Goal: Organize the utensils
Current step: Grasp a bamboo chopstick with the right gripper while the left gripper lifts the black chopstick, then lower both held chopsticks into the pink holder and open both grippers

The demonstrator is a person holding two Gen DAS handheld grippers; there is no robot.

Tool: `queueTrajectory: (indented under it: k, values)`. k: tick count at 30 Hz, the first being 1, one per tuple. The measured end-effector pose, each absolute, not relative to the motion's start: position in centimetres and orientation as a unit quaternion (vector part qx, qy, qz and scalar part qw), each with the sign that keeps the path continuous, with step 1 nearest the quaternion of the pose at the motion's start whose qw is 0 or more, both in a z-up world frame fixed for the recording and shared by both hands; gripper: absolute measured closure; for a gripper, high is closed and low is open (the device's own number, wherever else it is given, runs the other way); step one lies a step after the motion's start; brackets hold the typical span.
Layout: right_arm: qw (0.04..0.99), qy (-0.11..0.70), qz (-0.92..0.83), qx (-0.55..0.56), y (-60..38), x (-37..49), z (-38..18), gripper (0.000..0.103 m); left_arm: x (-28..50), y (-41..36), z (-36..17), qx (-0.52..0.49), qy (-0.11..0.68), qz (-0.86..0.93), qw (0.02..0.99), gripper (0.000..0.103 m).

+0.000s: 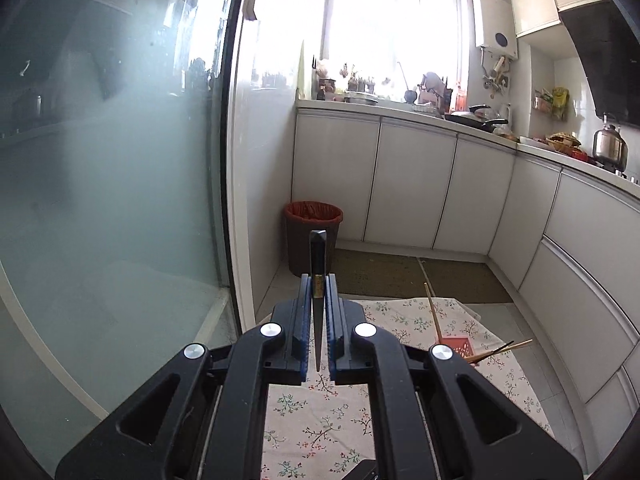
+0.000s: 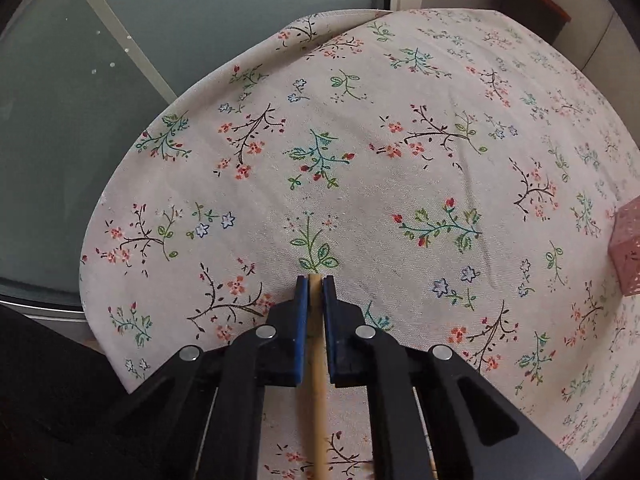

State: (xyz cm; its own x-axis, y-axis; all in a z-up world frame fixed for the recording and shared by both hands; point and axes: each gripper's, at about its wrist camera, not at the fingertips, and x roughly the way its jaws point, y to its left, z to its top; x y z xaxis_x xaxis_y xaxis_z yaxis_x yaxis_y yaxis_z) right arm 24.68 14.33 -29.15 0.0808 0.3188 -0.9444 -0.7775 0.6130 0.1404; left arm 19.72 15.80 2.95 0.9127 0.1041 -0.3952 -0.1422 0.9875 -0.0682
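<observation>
My left gripper [image 1: 318, 286] is shut on a dark chopstick [image 1: 318, 256] with a gold band, holding it in the air above the floral-cloth table [image 1: 320, 432]. A pink perforated basket [image 1: 456, 346] stands on the cloth to the right, with several wooden and dark chopsticks [image 1: 434, 314] sticking out of it. My right gripper [image 2: 315, 286] is shut on a light wooden chopstick [image 2: 318, 360], its end level with the fingertips, just above the cloth [image 2: 360, 160]. The basket's corner [image 2: 628, 252] shows at the right edge of the right wrist view.
A frosted glass door [image 1: 112, 160] stands to the left. A brown bin with a red liner [image 1: 314, 236] sits on the floor beyond the table. White kitchen cabinets [image 1: 412, 184] with a cluttered countertop run along the back and right.
</observation>
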Motion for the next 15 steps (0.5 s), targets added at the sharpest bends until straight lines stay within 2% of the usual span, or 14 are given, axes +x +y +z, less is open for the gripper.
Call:
queueTrajectory:
  k: [5,15]
  values:
    - [0.751,0.532,0.364,-0.14,10.1,24.1,-26.2,0.095,19.6,15.5,2.9,-0.056,0.206,0.044,0.976,0.097]
    - [0.866,0.418,0.273,-0.01,-2.2,23.0,-13.7,0.095,19.6,13.4,3.3,-0.099,0.237,-0.044,0.965,0.097]
